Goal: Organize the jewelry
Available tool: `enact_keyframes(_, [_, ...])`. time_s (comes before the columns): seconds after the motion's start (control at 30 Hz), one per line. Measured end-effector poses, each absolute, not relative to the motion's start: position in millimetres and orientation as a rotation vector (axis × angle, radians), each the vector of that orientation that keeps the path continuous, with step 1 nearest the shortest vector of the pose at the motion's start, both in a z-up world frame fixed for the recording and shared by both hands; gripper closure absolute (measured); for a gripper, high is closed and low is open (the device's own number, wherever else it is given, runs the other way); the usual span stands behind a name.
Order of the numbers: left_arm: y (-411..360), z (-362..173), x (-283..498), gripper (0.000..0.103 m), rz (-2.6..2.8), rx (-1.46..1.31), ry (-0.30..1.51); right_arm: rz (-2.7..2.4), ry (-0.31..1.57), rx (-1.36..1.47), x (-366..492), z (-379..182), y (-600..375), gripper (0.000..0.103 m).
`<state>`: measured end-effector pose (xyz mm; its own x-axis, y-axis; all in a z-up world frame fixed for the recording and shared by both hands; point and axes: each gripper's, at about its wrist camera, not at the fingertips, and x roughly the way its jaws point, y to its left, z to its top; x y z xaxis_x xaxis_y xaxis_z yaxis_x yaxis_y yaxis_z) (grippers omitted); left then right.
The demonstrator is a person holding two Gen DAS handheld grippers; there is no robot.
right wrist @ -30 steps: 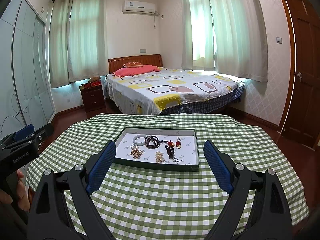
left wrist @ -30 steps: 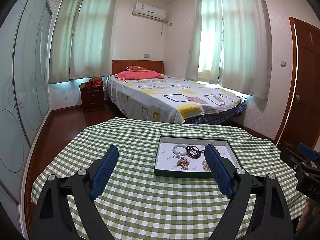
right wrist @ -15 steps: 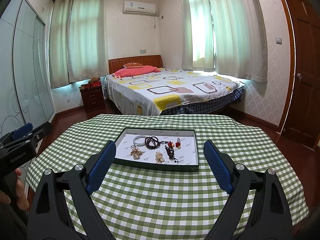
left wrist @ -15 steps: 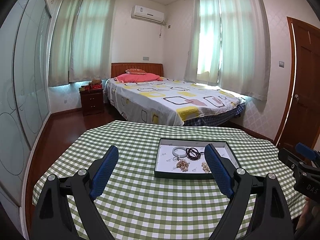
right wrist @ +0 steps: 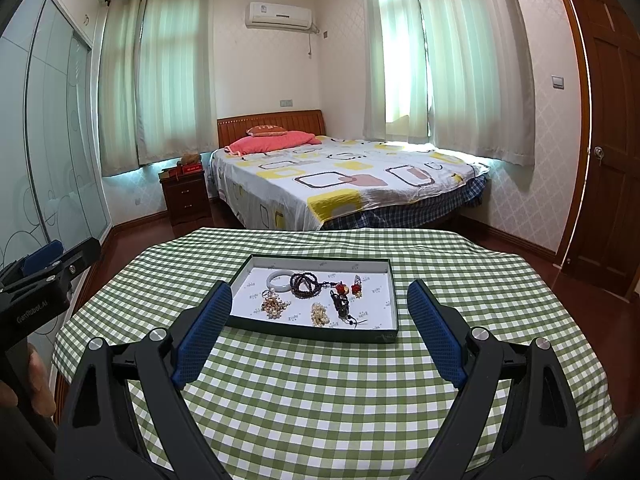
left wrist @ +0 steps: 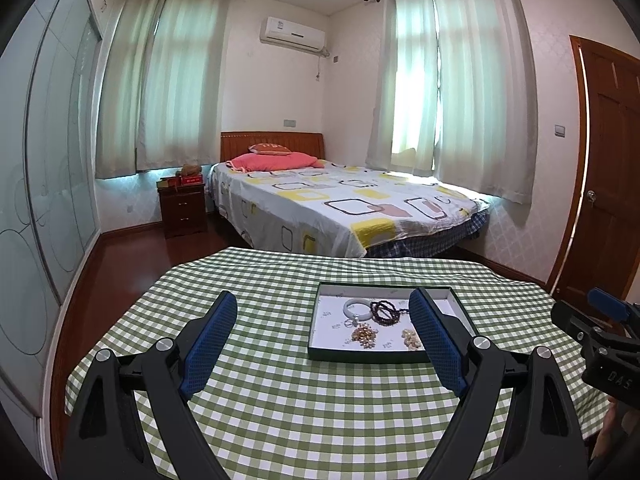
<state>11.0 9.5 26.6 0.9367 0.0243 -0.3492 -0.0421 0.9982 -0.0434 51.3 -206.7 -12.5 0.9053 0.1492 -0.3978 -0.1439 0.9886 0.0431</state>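
Left gripper gapes empty; the tray of jewelry sits mid-table (pieces crowded, some touching); right gripper gapes too. Risk: grabbing the dark bead strand could drag neighbours.

**Readable lettering: two gripper bodies only**

In the right wrist view, at the left edge of the frame, the black body of the left gripper carries pale lettering that reads roughly "GenRobot.AI"; the first letters are soft and uncertain.

In the left wrist view, at the lower right edge, the black body of the right gripper shows the letters "DAS", cut off by the edge of the frame.

The air conditioner high on the far wall has a small badge, too small to read. The brown cushion on the bed bears pale marks that cannot be made out.
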Motion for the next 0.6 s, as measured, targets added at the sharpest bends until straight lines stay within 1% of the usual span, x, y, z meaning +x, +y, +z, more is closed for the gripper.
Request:
enact_keyframes(0.33, [15.1, 24.3, 15.7, 0.018, 0.042, -0.073, 0.326, 0.154, 0.431, 0.010, 57.5, -17.6, -204.4, 0.016])
enact_keyframes(0.6, [29.0, -1.4, 46.3, 0.018, 0.061, -0.095, 0.439, 0.143, 0.472, 0.019, 73.4, -31.0, -208.6, 0.016])
